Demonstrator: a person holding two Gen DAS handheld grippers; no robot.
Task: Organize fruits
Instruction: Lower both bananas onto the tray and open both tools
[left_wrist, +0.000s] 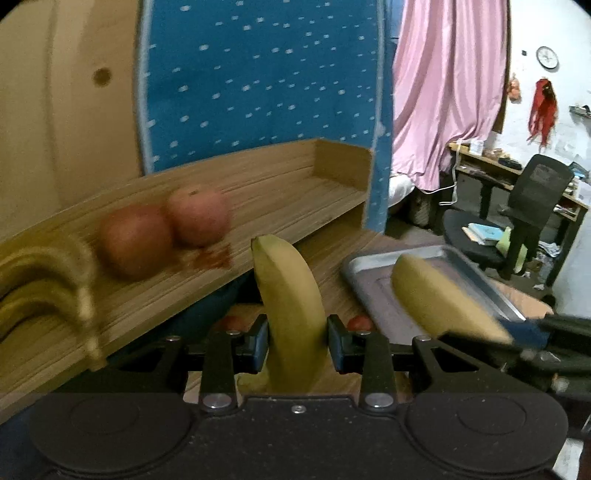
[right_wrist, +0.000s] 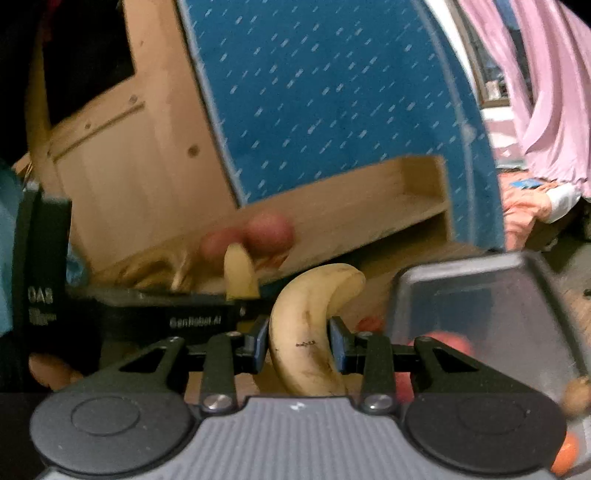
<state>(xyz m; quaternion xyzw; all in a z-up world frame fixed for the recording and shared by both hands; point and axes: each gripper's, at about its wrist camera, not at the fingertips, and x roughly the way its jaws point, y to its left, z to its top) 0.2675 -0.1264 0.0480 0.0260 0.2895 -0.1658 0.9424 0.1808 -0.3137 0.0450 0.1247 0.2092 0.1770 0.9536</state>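
My left gripper (left_wrist: 297, 341) is shut on a yellow banana (left_wrist: 290, 306) that stands upright between its blue pads. To its right a second banana (left_wrist: 439, 299) hangs over the metal tray (left_wrist: 480, 269), held by my right gripper (left_wrist: 532, 332). In the right wrist view my right gripper (right_wrist: 298, 345) is shut on that spotted, curved banana (right_wrist: 306, 332). The left gripper's banana tip (right_wrist: 240, 273) pokes up at left. Two red apples (left_wrist: 166, 229) and a bunch of bananas (left_wrist: 44, 291) lie on the wooden shelf (left_wrist: 288, 184).
A blue patterned panel (left_wrist: 258, 74) stands behind the shelf. Red and orange fruits (right_wrist: 447, 341) lie in the metal tray (right_wrist: 517, 280). A pink curtain (left_wrist: 447, 92), a black office chair (left_wrist: 532, 206) and a cluttered desk are at the far right.
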